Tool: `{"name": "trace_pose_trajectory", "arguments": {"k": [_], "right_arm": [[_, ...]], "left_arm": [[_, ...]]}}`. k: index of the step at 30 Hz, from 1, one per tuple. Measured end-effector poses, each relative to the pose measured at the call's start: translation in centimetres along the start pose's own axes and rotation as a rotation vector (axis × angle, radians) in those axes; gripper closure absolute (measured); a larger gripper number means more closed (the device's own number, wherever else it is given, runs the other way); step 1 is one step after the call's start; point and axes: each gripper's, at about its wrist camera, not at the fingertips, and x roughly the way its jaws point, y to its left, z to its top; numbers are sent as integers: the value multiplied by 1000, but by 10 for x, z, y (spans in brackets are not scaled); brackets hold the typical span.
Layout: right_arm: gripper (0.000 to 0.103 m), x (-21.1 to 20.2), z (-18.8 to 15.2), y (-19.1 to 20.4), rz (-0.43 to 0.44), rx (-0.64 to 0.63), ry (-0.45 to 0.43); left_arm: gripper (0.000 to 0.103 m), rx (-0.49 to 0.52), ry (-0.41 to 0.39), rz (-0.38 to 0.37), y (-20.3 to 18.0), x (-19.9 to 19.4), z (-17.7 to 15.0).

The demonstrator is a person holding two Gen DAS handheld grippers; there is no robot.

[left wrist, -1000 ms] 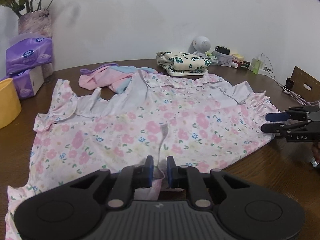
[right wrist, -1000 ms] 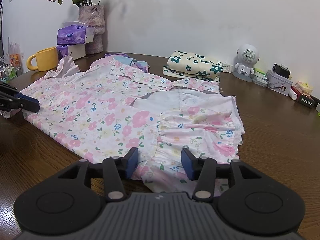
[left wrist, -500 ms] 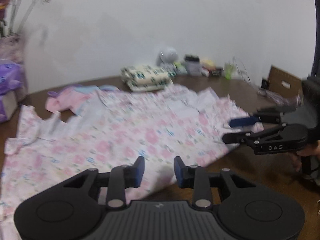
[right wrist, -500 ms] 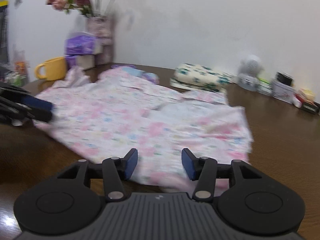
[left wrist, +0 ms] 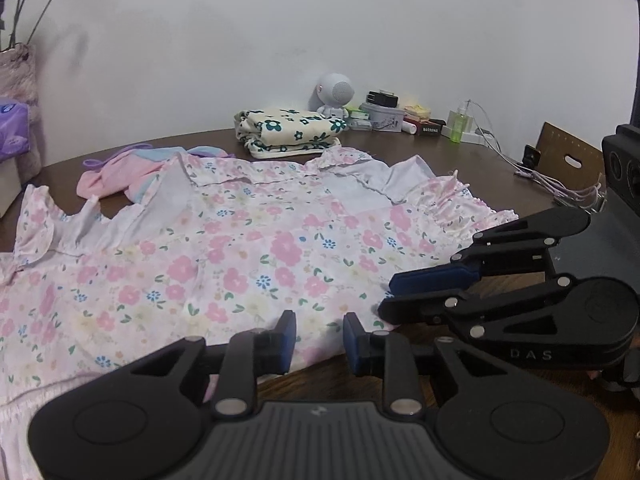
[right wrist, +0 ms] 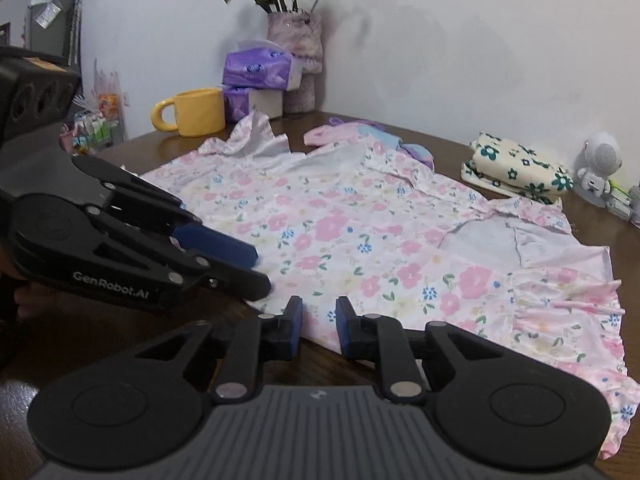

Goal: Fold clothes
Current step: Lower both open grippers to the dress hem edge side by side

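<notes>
A pink floral garment lies spread flat on the brown table. Both grippers sit close together at its near hem. My left gripper is open a little, and the hem lies between its blue pads without being pinched. My right gripper is just to its right. Its jaws are closing, with the hem edge in the gap between its pads, which do not press on it.
A folded cream floral cloth and a pink and blue garment lie beyond. A yellow mug, tissue packs and a vase stand at the far left. A small white robot figure, bottles and cables crowd the far right.
The left gripper let go of a pinch of hem and slid right; the right gripper slid left along the hem. They now sit side by side, and the right jaws have narrowed.
</notes>
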Motion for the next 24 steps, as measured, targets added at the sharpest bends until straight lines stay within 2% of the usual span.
{"name": "trace_pose_trajectory", "arguments": {"k": [8,13,14,15,17,22,23,24], "right_arm": [[85,2,-2,-1,-58,77,20],[81,2,-1,3,-95,98,22],[76,2,-1,3,-103,104,22],[64,2,-1,3,-119,108,24],[55,3,-1,0,-133,124,29],[48,2,-3,-3,-119,142,32],[45,2,-3,-3,-120,142,33],[36,2,-3,-4,-117,148,35]], "left_arm": [[79,-115,-21,42,0,-1,-2],[79,-143,-30,82,-5,0,-2],[79,-148,-31,86,-6,0,-2],[79,-155,-33,89,-6,0,-2],[79,-166,-35,92,-6,0,-2],[80,-193,-40,92,-4,0,-3],[79,-201,-42,83,-2,-1,-3],[77,-209,-44,74,-1,-1,-3]]}}
